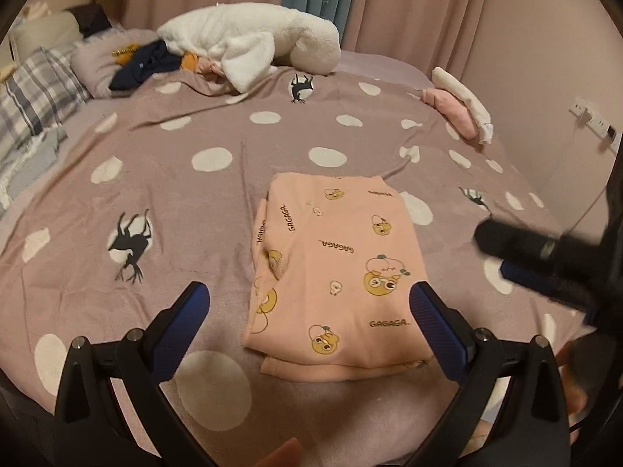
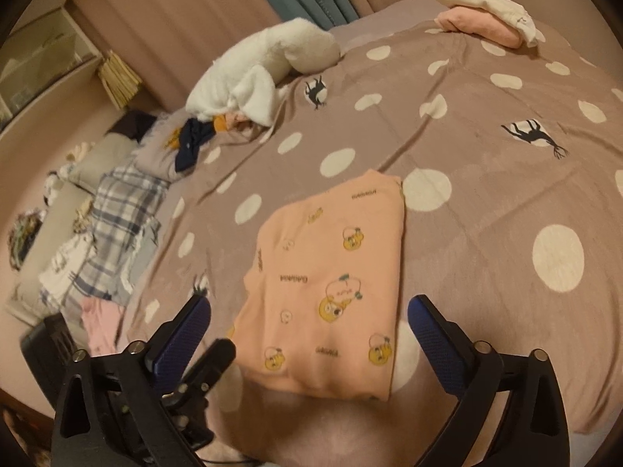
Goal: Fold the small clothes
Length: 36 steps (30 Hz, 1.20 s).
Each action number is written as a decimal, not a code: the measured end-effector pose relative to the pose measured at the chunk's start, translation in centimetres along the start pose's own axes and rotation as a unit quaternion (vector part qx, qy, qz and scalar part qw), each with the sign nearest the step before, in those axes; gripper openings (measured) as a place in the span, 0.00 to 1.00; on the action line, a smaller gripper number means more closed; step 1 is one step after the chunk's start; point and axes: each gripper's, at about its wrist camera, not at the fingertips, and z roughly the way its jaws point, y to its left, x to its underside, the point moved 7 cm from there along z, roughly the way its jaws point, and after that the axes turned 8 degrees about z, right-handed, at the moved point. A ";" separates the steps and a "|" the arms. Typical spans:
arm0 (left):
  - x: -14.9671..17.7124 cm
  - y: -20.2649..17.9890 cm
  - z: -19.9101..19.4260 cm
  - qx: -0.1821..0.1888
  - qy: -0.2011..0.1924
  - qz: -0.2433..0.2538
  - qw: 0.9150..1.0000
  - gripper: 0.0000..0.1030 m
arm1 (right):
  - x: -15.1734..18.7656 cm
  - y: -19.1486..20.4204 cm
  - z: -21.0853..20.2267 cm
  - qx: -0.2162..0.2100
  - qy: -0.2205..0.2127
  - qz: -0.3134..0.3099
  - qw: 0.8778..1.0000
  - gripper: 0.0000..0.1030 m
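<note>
A folded pink top (image 1: 335,272) is left flat on the bed (image 1: 202,124), both claws (image 1: 309,311) (image 2: 307,319) held apart and empty above it, the fold apparently finished.

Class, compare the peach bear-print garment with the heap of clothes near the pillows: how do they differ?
The peach garment lies flat, folded into a neat rectangle; the heap is crumpled and unfolded. The garment is one printed piece; the heap mixes white fleece, navy and orange items. Both rest on the spotted bedspread.
</note>
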 end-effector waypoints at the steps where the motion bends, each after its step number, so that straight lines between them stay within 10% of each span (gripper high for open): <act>1: -0.1 0.1 -0.1 -0.001 -0.001 0.002 1.000 1.00 | 0.2 0.1 0.2 0.008 0.002 -0.005 1.000 0.99; 36: -0.4 3.5 -1.4 -0.021 -0.026 -0.042 0.999 1.00 | 0.7 -1.6 1.1 0.119 0.003 -0.038 0.992 0.99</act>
